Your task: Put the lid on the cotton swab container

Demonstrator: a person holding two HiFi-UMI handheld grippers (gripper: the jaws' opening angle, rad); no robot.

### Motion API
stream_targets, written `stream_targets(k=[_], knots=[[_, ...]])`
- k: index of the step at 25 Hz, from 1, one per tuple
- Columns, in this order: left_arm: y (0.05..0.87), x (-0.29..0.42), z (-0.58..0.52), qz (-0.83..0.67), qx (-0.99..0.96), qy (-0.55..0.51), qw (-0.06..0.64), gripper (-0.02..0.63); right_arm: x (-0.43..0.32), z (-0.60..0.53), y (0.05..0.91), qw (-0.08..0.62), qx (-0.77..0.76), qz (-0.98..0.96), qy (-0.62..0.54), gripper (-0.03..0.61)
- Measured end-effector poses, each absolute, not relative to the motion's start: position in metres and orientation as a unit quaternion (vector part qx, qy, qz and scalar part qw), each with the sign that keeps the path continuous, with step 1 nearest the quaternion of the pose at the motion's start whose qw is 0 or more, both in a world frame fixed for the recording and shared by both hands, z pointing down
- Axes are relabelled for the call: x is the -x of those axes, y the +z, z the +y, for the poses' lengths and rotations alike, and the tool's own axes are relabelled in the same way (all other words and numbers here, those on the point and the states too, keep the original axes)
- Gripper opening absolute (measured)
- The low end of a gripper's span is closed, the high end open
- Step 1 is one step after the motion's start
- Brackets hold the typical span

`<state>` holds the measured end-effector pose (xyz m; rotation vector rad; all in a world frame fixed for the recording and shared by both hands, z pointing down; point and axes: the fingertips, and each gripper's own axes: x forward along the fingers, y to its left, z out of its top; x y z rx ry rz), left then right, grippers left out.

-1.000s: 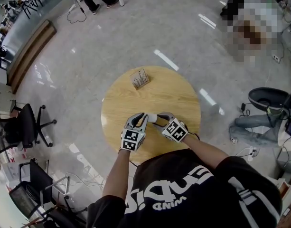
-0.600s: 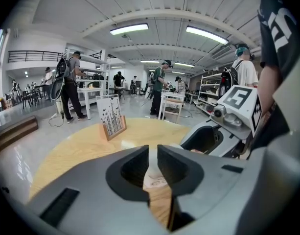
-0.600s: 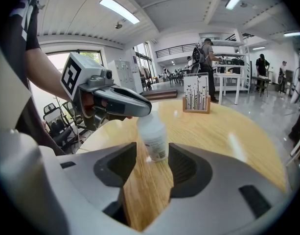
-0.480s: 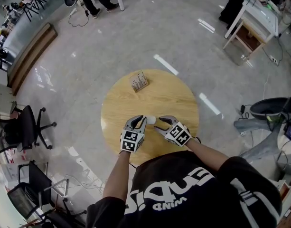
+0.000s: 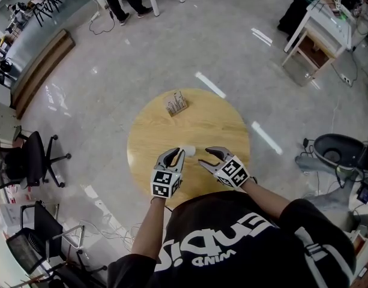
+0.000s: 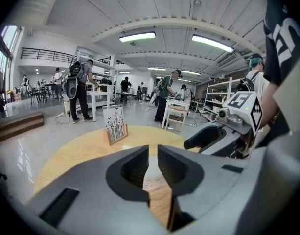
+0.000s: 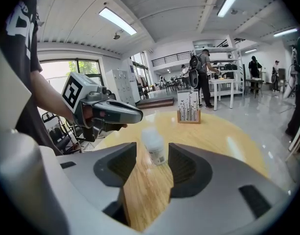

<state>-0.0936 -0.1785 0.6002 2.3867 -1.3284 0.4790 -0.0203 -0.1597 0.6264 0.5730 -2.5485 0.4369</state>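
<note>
A person stands over a round wooden table point(image 5: 214, 122) with a tool in each hand. The cotton swab container point(image 5: 188, 151) stands upright on the table near its front edge, between the two tool tips and just beyond them. The right tool point(image 5: 206, 156) hangs released, jaws well apart, the container beyond its pads and untouched. The left tool point(image 5: 173, 155) has its jaws drawn almost together. A pale patch shows in the narrow slit, and whether they pinch it cannot be told. A small card stand point(image 5: 176, 102) sits at the table's far side.
</note>
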Motion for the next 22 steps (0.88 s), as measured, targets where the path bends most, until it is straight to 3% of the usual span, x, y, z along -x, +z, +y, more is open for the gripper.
stream_targets(k=[7, 22], knots=[[0.566, 0.094, -0.156, -0.486, -0.844, 0.151, 0.171, 0.061, 0.002, -0.159, 0.589, 0.202, -0.244, -0.934, 0.167, 0.193], [0.491, 0.123, -0.110, -0.537, -0.826, 0.083, 0.150, 0.057, -0.046, -0.157, 0.496, 0.120, -0.300, -0.936, 0.140, 0.034]])
